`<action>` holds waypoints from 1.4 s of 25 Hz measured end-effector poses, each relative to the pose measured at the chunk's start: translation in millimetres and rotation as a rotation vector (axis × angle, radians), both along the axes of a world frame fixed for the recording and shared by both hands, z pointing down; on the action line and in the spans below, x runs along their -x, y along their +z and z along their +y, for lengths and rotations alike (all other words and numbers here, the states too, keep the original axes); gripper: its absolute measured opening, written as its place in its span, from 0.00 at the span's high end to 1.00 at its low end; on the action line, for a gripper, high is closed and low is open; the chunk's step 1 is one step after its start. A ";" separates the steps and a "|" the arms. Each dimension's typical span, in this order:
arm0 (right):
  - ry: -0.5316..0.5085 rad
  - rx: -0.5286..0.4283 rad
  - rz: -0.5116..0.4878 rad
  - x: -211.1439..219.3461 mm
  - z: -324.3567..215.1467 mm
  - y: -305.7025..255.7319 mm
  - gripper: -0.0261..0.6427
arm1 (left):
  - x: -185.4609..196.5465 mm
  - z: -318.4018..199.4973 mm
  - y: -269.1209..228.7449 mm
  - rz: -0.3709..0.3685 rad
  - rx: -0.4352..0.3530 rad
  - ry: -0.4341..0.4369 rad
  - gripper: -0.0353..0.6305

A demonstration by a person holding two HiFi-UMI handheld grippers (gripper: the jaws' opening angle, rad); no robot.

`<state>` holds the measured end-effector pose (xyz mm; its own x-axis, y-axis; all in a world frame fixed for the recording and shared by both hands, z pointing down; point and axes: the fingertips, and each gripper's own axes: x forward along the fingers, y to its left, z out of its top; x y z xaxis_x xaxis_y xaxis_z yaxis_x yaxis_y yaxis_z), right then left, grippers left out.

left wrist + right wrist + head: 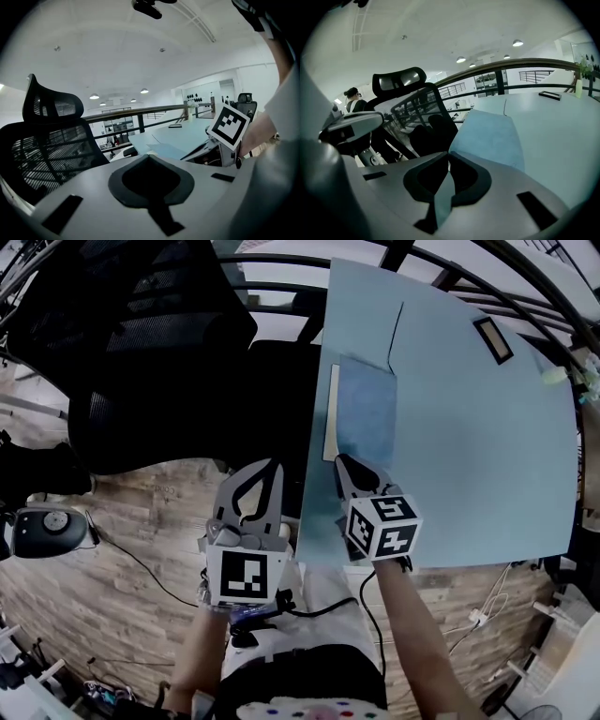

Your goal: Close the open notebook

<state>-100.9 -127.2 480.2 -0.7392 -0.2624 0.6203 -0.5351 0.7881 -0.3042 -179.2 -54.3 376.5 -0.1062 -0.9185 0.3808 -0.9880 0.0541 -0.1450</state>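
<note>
The notebook (364,409) lies flat near the left edge of the light blue table (469,427), blue cover up, with a cream strip of page edge along its left side. It looks closed. My right gripper (340,459) is shut and empty, its tips just short of the notebook's near edge. In the right gripper view the notebook (490,136) fills the space right beyond the right gripper (448,154). My left gripper (273,465) is shut and empty, off the table's left edge over the floor. In the left gripper view its tips (149,156) meet, and the notebook (166,150) lies ahead to the right.
A black mesh office chair (141,343) stands left of the table, beside my left gripper. A small dark framed object (494,339) lies far back on the table. A railing (281,259) runs behind it. Cables (141,563) cross the wooden floor. A person (354,101) stands far off.
</note>
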 end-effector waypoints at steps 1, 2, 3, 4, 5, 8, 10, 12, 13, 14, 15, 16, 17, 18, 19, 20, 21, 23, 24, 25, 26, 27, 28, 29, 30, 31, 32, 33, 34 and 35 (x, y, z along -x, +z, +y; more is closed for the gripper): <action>-0.007 -0.001 0.015 1.7 0.8 5.1 0.90 | 2.1 0.9 1.1 0.001 0.002 -0.003 0.92; -0.014 -0.002 0.031 3.3 1.4 10.1 0.90 | 4.0 1.4 1.9 0.003 0.003 -0.006 0.92; -0.021 -0.005 0.048 5.1 1.8 15.2 0.90 | 5.9 1.6 2.5 0.005 0.004 -0.008 0.92; -0.030 -0.010 0.066 7.0 2.2 20.0 0.90 | 7.6 1.6 2.7 0.006 0.003 -0.011 0.92; -0.040 -0.016 0.084 8.9 2.5 24.6 0.90 | 9.2 1.5 2.8 0.006 0.002 -0.013 0.92; -0.065 -0.029 0.127 12.1 3.6 36.5 0.90 | 11.5 2.1 4.2 0.007 0.003 -0.019 0.92; -0.076 -0.032 0.148 12.3 4.5 42.4 0.90 | 11.9 2.8 5.4 0.007 0.003 -0.019 0.92; -0.084 -0.033 0.161 13.1 5.2 44.7 0.90 | 12.4 3.1 5.2 0.007 0.000 -0.017 0.92; -0.085 -0.029 0.159 14.0 5.4 44.7 0.90 | 12.7 3.1 4.8 0.008 -0.002 -0.016 0.92; -0.083 -0.019 0.150 14.9 5.8 44.4 0.90 | 12.9 3.2 4.8 0.009 -0.001 -0.015 0.92; -0.078 -0.006 0.139 15.5 6.3 44.3 0.89 | 12.8 3.1 5.0 0.009 0.002 -0.012 0.92; -0.071 0.008 0.126 15.7 6.6 44.2 0.89 | 12.3 2.8 5.0 0.008 0.004 -0.008 0.92; -0.064 0.018 0.115 15.9 6.8 43.9 0.89 | 11.3 2.1 4.7 0.006 0.004 -0.002 0.92; -0.058 0.023 0.103 16.3 7.1 42.7 0.89 | 10.1 1.0 3.8 0.005 0.002 0.005 0.92; -0.055 0.025 0.089 16.9 7.7 40.4 0.89 | 8.7 -0.2 2.4 0.004 -0.002 0.012 0.92; -0.052 0.023 0.069 17.5 8.7 37.0 0.89 | 6.9 -1.3 0.5 0.003 -0.007 0.020 0.92; -0.048 0.019 0.047 17.4 9.7 32.5 0.89 | 4.7 -2.1 -1.6 0.002 -0.013 0.029 0.92; -0.025 0.004 0.008 14.1 9.6 20.3 0.89 | -0.7 -3.6 -6.6 0.001 -0.021 0.052 0.92; -0.008 -0.012 -0.006 11.0 7.9 12.6 0.89 | -3.4 -4.5 -9.7 -0.001 -0.023 0.063 0.92; 0.011 -0.034 -0.016 7.2 5.4 3.8 0.89 | -6.0 -5.6 -13.5 -0.003 -0.027 0.073 0.92; 0.028 -0.059 -0.024 3.1 2.9 -5.9 0.89 | -8.5 -6.7 -18.1 -0.006 -0.035 0.083 0.92; 0.042 -0.085 -0.032 -1.0 0.9 -16.4 0.90 | -11.3 -7.9 -23.5 -0.007 -0.045 0.092 0.92; 0.054 -0.112 -0.042 -5.3 -0.6 -27.3 0.90 | -14.3 -9.0 -29.2 -0.006 -0.058 0.100 0.92; 0.065 -0.140 -0.051 -9.7 -1.7 -38.3 0.90 | -17.3 -9.7 -34.7 -0.003 -0.070 0.109 0.92; 0.077 -0.169 -0.060 -14.1 -2.6 -49.1 0.90 | -20.2 -10.3 -39.8 0.002 -0.079 0.117 0.92; 0.087 -0.198 -0.068 -18.4 -3.2 -59.8 0.90 | -22.8 -10.7 -44.5 0.008 -0.087 0.125 0.92; 0.097 -0.227 -0.074 -22.6 -3.2 -70.2 0.90 | -25.2 -11.1 -49.3 0.013 -0.096 0.134 0.92; 0.105 -0.253 -0.081 -26.7 -2.3 -80.2 0.90 | -27.6 -11.2 -54.4 0.018 -0.106 0.143 0.92; 0.112 -0.276 -0.088 -31.0 -0.6 -89.6 0.90 | -30.2 -10.7 -59.6 0.021 -0.115 0.153 0.92; 0.120 -0.297 -0.094 -35.5 1.6 -98.5 0.90 | -32.8 -9.7 -64.8 0.024 -0.123 0.162 0.92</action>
